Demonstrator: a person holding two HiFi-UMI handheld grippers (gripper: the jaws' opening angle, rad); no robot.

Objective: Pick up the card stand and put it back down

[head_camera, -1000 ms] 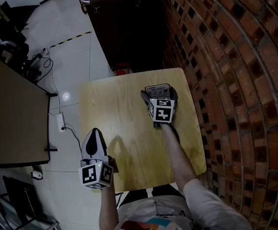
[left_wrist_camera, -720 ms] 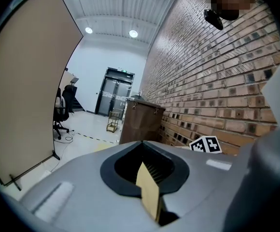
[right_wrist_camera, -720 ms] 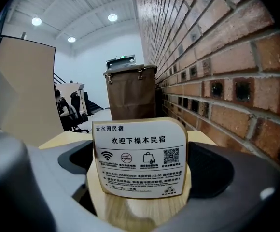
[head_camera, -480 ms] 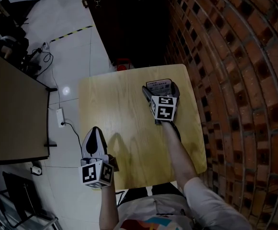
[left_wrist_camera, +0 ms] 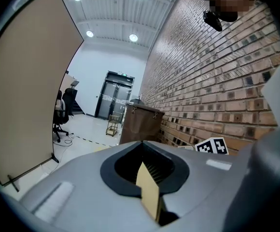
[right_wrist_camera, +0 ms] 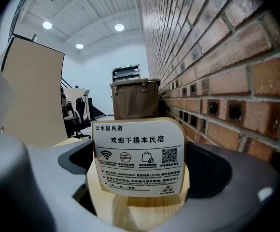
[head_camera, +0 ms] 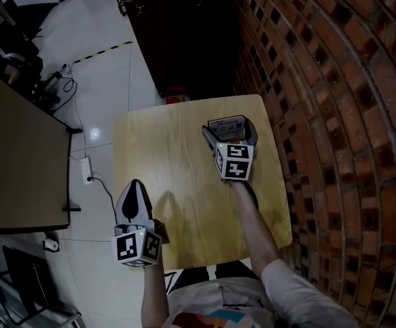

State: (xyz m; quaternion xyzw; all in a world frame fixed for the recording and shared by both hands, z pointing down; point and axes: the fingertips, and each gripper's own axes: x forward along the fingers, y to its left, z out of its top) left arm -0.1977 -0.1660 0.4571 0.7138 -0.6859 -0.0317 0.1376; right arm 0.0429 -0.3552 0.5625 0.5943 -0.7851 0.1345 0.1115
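Observation:
The card stand (head_camera: pixel 227 124), a white printed card on a light wooden base, stands upright near the far right of the wooden table (head_camera: pixel 157 149). My right gripper (head_camera: pixel 229 132) is shut on it, with one jaw at each side edge. In the right gripper view the card stand (right_wrist_camera: pixel 139 158) fills the space between the dark pads (right_wrist_camera: pixel 217 170). I cannot tell whether its base touches the table. My left gripper (head_camera: pixel 134 191) hangs shut at the table's near left edge, holding nothing. In the left gripper view, the left gripper (left_wrist_camera: pixel 148 185) shows only a thin tan sliver at its slit.
A brick wall (head_camera: pixel 334 115) runs close along the table's right side. A dark brown bin (head_camera: pixel 177 33) stands just beyond the far edge. To the left are a large desk panel (head_camera: pixel 13 162) and a cable with a power strip (head_camera: pixel 87 172) on the white floor.
The right gripper's marker cube sits slightly nearer to me than before, with the card stand still between the jaws. The left gripper has not moved.

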